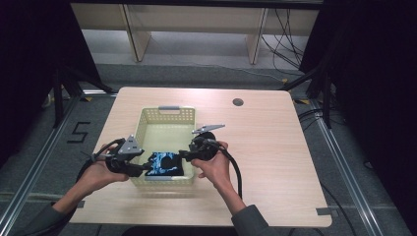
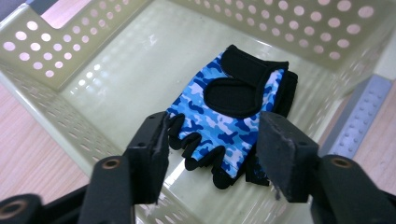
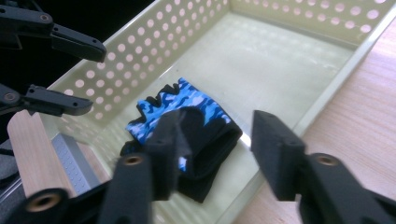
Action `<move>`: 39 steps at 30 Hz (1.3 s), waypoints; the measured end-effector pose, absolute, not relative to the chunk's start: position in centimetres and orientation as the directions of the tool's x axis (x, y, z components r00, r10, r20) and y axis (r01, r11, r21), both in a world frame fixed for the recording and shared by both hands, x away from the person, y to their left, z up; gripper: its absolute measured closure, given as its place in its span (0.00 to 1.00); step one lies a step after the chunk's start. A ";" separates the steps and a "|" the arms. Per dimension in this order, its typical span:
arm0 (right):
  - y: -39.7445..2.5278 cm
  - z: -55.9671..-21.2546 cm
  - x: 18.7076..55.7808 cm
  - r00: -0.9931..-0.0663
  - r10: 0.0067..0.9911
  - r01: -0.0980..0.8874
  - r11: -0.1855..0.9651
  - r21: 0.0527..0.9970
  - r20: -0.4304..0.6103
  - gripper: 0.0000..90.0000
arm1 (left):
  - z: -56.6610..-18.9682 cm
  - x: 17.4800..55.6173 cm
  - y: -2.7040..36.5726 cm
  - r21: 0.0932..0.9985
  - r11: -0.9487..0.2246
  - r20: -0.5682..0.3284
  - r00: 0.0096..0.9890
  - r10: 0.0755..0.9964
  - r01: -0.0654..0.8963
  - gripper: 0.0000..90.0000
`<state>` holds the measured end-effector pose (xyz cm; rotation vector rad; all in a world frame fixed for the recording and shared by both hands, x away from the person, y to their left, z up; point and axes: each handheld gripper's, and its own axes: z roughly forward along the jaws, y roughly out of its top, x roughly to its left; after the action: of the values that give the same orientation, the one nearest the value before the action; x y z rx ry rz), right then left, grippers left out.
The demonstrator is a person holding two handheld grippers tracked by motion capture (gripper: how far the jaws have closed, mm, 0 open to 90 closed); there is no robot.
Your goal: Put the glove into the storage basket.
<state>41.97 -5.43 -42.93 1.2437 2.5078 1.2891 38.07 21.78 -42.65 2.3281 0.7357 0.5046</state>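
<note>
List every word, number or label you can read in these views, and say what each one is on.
"5": black tape mark on the floor left of the table, high view.
Glove in the basket: blue camouflage pattern and black patches, no readable lettering.
Left claw and right claw: no readable markings.

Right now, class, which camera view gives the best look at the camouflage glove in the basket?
The left gripper view: the glove lies unobstructed between the open tool jaws, its blue camouflage, black strap and finger openings sharp. The right gripper view has the glove partly hidden behind a jaw. The high view has the glove small and dark.
</note>
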 end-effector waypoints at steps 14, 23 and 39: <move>-7.2 -42.3 41.6 -0.681 0.657 0.622 0.286 0.729 0.324 0.45 | -41.9 37.9 21.6 0.704 -0.592 0.123 0.754 0.645 0.392 0.30; -8.9 -41.6 41.0 -0.672 0.660 0.623 0.260 0.738 0.335 0.43 | -42.0 37.5 21.3 0.724 -0.557 0.084 0.750 0.656 0.406 0.26; -12.3 -41.2 39.5 -0.656 0.670 0.618 0.212 0.757 0.348 0.41 | -41.4 35.7 20.2 0.763 -0.517 0.053 0.760 0.648 0.387 0.25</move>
<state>39.48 -12.35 -41.17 1.2782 2.4027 1.4568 35.71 20.16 -41.36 2.1752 0.7706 0.4282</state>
